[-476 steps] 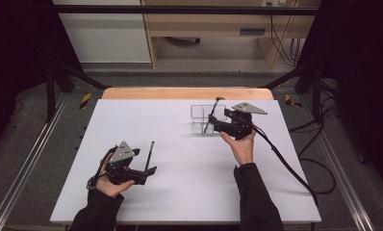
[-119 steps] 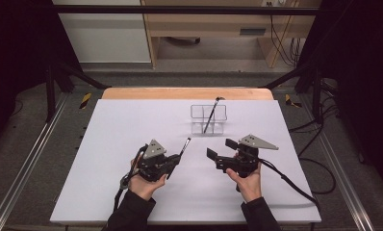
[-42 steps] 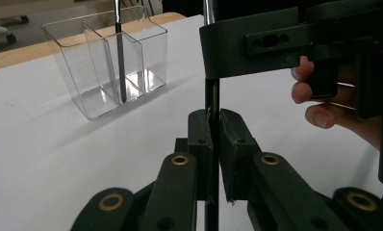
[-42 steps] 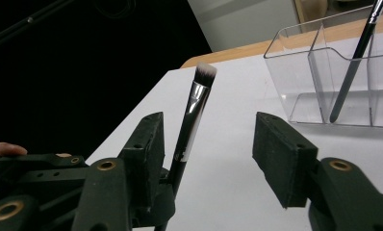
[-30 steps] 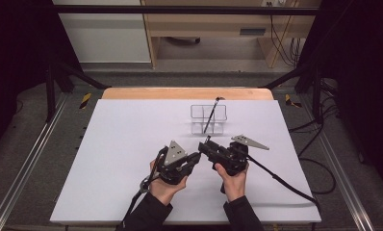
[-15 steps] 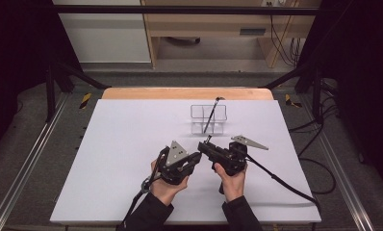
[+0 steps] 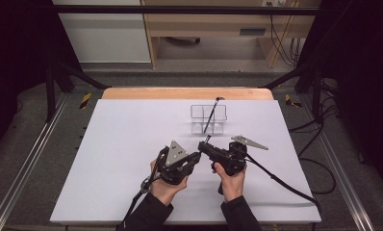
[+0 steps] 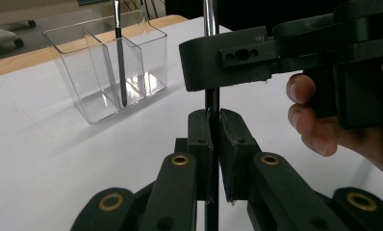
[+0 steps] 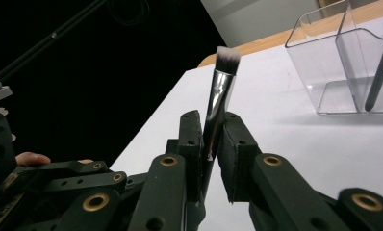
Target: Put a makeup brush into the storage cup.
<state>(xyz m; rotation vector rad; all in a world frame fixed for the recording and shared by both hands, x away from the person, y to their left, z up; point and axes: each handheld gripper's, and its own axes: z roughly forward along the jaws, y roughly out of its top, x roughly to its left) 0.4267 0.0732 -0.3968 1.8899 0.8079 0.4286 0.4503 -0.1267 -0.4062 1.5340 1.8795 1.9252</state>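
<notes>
Right gripper view: brush (image 9: 222, 89) is pinched by both grippers, right (image 9: 210, 127) and left (image 8: 211, 134), near the organizer (image 7: 208, 118). If released unevenly, brush could be twisted or dropped.

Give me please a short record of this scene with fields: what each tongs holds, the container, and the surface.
left tongs: shut on the makeup brush, gripping its dark handle
right tongs: shut on the same brush, at the metal ferrule below the bristles
brush pose: upright between both tongs, white-tipped bristles up
clear organizer: divided compartments, standing apart from the tongs
second brush: leaning inside the organizer
table: white
</notes>
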